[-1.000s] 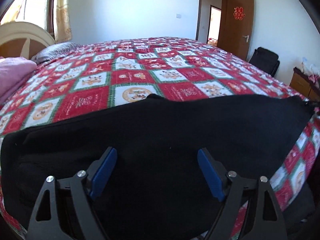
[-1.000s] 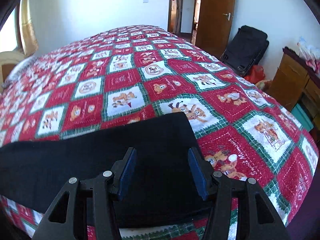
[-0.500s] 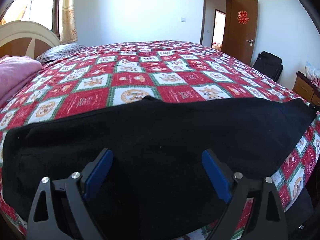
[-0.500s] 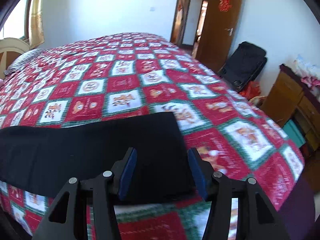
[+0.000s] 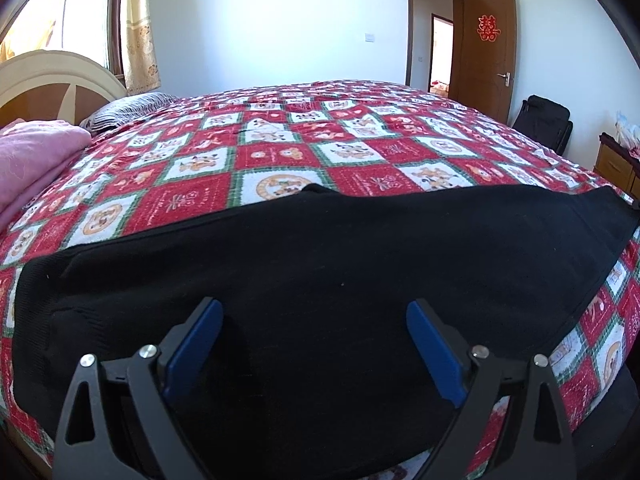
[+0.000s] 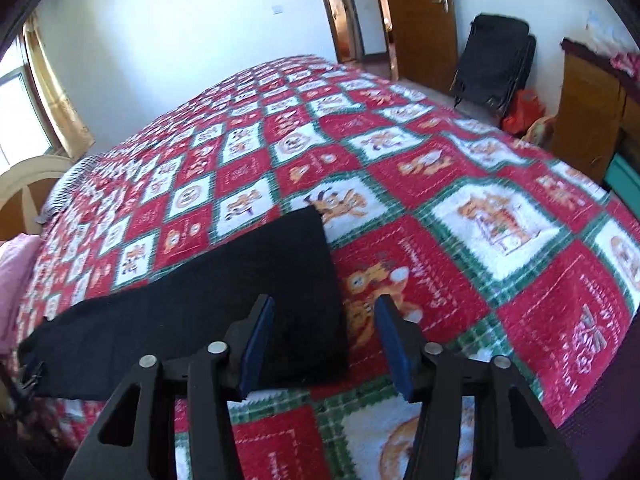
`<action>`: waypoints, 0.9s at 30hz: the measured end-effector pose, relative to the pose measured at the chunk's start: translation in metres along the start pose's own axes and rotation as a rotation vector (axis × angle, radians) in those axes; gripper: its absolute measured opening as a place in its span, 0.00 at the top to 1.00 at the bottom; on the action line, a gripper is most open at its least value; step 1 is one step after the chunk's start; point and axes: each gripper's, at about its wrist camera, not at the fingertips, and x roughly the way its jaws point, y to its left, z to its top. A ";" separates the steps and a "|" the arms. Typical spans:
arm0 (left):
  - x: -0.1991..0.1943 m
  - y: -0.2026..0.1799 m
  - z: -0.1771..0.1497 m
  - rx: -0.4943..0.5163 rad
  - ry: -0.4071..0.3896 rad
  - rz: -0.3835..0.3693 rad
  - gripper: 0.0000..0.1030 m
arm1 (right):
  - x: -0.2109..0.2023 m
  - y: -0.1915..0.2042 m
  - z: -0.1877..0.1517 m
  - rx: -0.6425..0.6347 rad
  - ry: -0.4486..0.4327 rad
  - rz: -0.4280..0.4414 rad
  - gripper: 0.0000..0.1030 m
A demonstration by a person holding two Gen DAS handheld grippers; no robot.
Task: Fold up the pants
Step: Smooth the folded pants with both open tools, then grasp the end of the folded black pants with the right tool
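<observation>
Black pants [image 5: 340,272] lie flat along the near edge of the bed, folded lengthwise into one long strip. In the left wrist view they fill the foreground, and my left gripper [image 5: 314,308] hovers open over their wide end, holding nothing. In the right wrist view the pants [image 6: 224,300] run from the far left to a straight leg end near centre. My right gripper [image 6: 324,308] is open and empty, just above that leg end's near right corner.
The bed has a red, white and green patchwork quilt [image 5: 360,148]. A pink blanket [image 5: 28,156] and striped pillow [image 5: 128,108] lie at the headboard. A black suitcase [image 6: 496,60], wooden cabinet [image 6: 592,120] and open door [image 5: 486,48] stand beyond the bed.
The right gripper has tilted and swung right, toward the end of the pant legs. The left gripper has risen slightly and opened a little wider. The pants have not moved.
</observation>
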 end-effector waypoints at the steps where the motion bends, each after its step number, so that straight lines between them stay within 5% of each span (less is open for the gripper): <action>1: 0.000 0.001 0.000 -0.004 0.000 -0.002 0.06 | 0.000 -0.001 0.000 0.004 0.009 0.006 0.59; 13: -0.002 0.007 0.000 -0.018 -0.001 0.018 0.05 | 0.012 -0.008 -0.001 0.045 0.037 0.049 0.63; 23: 0.000 0.027 0.001 -0.086 -0.001 0.052 0.05 | 0.010 0.000 -0.005 0.021 -0.007 0.055 0.87; 27: 0.000 0.027 0.001 -0.081 -0.001 0.050 0.04 | 0.001 0.010 -0.005 0.001 -0.048 0.048 0.88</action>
